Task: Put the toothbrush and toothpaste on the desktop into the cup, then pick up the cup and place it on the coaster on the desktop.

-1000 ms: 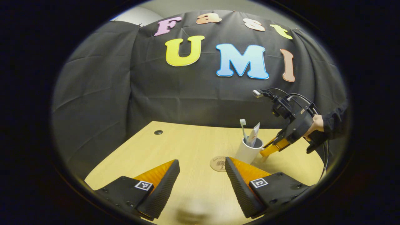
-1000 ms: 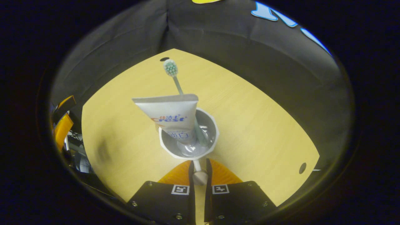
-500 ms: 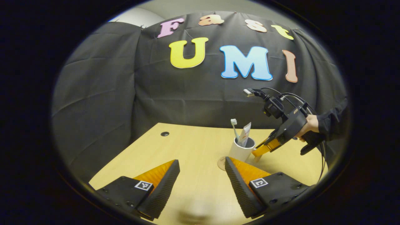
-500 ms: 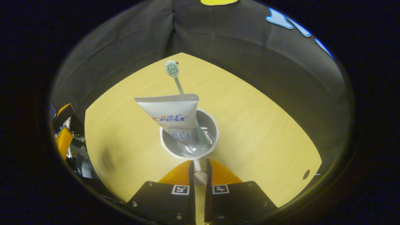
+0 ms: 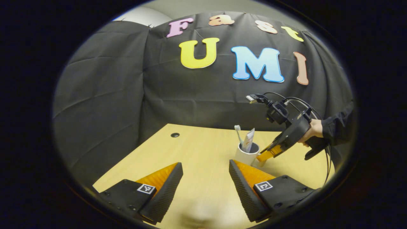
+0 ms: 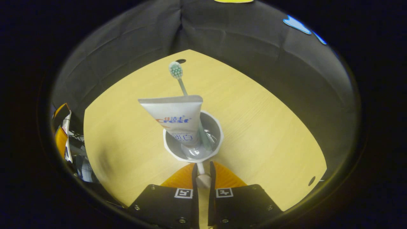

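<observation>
In the right gripper view a white cup [image 6: 216, 144] holds a white toothpaste tube [image 6: 175, 116] and a toothbrush [image 6: 175, 70], head up. My right gripper [image 6: 202, 166] is shut on the cup's small handle [image 6: 203, 180]. The left gripper view shows the same cup [image 5: 245, 157] far right on the desk, the toothbrush [image 5: 237, 128] and tube [image 5: 249, 141] sticking out of it. There the right gripper [image 5: 261, 158] meets the cup from the right. My left gripper [image 5: 205, 165] is open over the near desk, holding nothing. Whether the cup touches the desk I cannot tell.
The light wooden desk [image 5: 197, 149] ends at the black cloth wall behind it. A cable hole [image 5: 175, 135] sits far left, and another hole [image 6: 311, 180] lies near the right edge. A person's hand [image 5: 313, 128] and dark sleeve hold the right gripper, with cables looping above it.
In the left gripper view the cup and right gripper have shifted left and look smaller. The round coaster, seen earlier beside my left gripper's right finger, has gone out of sight.
</observation>
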`<move>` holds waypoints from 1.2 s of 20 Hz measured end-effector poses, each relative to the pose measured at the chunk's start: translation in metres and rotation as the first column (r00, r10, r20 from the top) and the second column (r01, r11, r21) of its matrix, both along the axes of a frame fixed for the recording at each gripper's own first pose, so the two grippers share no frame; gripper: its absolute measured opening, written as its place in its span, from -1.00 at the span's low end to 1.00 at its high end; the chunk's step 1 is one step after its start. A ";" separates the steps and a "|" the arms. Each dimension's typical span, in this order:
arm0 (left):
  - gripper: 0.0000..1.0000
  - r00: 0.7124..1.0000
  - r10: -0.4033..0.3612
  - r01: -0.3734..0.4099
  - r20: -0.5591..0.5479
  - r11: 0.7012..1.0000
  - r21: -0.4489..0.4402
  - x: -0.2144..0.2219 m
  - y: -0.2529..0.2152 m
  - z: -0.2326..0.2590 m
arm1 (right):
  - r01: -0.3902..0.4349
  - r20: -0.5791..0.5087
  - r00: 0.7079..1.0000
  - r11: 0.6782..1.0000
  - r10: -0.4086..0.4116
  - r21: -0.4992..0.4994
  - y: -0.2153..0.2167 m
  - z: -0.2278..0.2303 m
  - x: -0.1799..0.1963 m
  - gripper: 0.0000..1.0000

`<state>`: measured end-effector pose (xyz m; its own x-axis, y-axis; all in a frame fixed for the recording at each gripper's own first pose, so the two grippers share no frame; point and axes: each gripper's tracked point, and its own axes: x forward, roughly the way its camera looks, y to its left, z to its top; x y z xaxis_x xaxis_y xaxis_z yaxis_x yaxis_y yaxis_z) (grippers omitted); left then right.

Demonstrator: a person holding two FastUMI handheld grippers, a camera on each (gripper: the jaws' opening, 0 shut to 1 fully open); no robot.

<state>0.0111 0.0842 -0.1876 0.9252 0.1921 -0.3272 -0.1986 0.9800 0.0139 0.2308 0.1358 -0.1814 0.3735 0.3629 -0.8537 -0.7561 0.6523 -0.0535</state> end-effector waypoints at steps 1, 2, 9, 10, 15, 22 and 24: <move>0.95 1.000 0.000 0.000 0.000 1.000 -0.001 0.001 0.001 0.000 | 0.000 0.002 1.000 1.000 0.000 -0.008 0.016 0.001 -0.002 -0.77; 0.95 1.000 0.000 0.000 0.000 1.000 0.000 0.001 0.001 0.001 | -0.001 0.001 1.000 1.000 0.001 -0.016 0.027 0.003 -0.005 -0.77; 0.95 1.000 -0.016 0.016 -0.002 1.000 0.001 0.002 -0.005 0.001 | 0.009 0.003 1.000 1.000 -0.009 -0.016 0.022 -0.023 -0.020 -0.60; 1.00 1.000 -0.022 0.022 0.000 1.000 0.003 0.002 -0.006 0.002 | 0.004 0.001 1.000 1.000 -0.004 -0.016 0.018 -0.025 -0.026 -0.57; 0.94 0.999 -0.048 0.048 0.002 0.999 0.007 0.003 -0.016 0.007 | 0.015 0.027 1.000 1.000 -0.016 0.014 0.009 -0.005 -0.060 -0.52; 0.94 0.993 -0.115 0.114 0.034 0.993 0.021 0.013 -0.039 0.026 | 0.123 0.069 0.989 0.985 -0.132 0.123 -0.014 0.035 -0.073 -0.55; 0.94 0.990 -0.131 0.131 0.051 0.991 0.016 0.018 -0.046 0.037 | 0.153 0.105 0.980 0.976 -0.170 0.156 -0.023 0.051 -0.078 -0.56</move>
